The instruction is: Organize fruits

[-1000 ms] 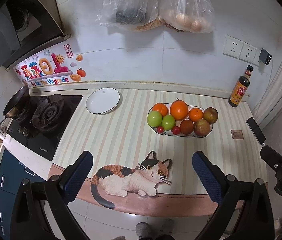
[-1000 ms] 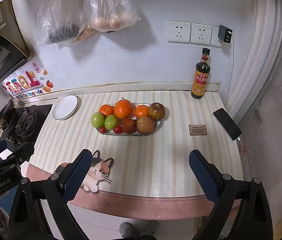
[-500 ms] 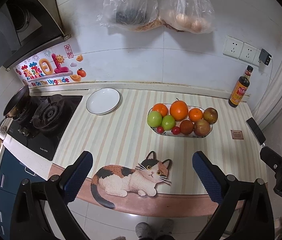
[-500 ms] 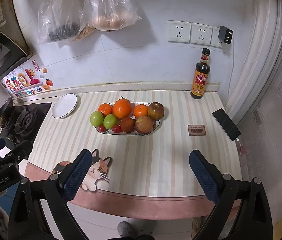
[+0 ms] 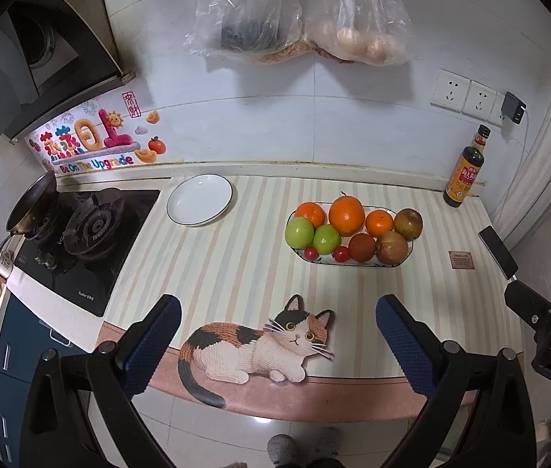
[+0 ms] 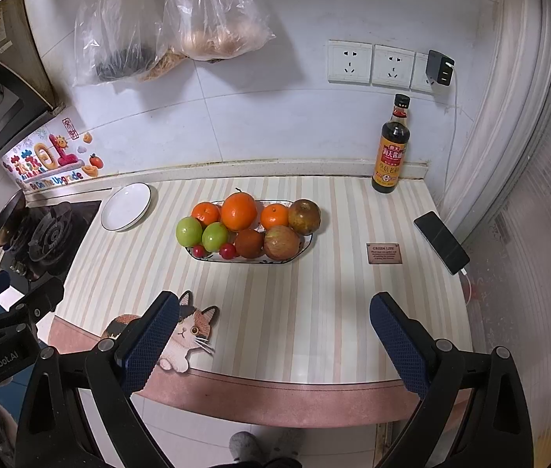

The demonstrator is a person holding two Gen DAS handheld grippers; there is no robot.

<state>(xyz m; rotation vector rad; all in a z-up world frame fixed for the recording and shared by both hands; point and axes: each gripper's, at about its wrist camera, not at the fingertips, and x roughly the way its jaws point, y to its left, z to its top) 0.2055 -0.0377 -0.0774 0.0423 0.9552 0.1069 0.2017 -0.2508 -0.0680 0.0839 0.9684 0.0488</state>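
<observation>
An oval fruit dish (image 5: 353,263) (image 6: 213,259) sits mid-counter, holding oranges (image 5: 346,215) (image 6: 239,211), two green apples (image 5: 299,232) (image 6: 189,231), red-brown apples (image 5: 391,247) (image 6: 281,242) and small red cherry tomatoes (image 5: 340,254) (image 6: 227,250). An empty white plate (image 5: 199,199) (image 6: 126,206) lies to its left by the stove. My left gripper (image 5: 277,337) is open and empty, held before the counter's front edge over the cat mat. My right gripper (image 6: 273,335) is open and empty, also at the front edge, short of the dish.
A cat-shaped mat (image 5: 256,347) lies at the front edge. A gas stove with a pan (image 5: 76,230) is at the left. A sauce bottle (image 6: 390,152), a phone (image 6: 441,241) and a small card (image 6: 383,253) are at the right. Plastic bags (image 5: 299,11) hang on the wall.
The right wrist view has shifted slightly, the dish now a little further left in it. The left view is almost unchanged. Both grippers stay open.
</observation>
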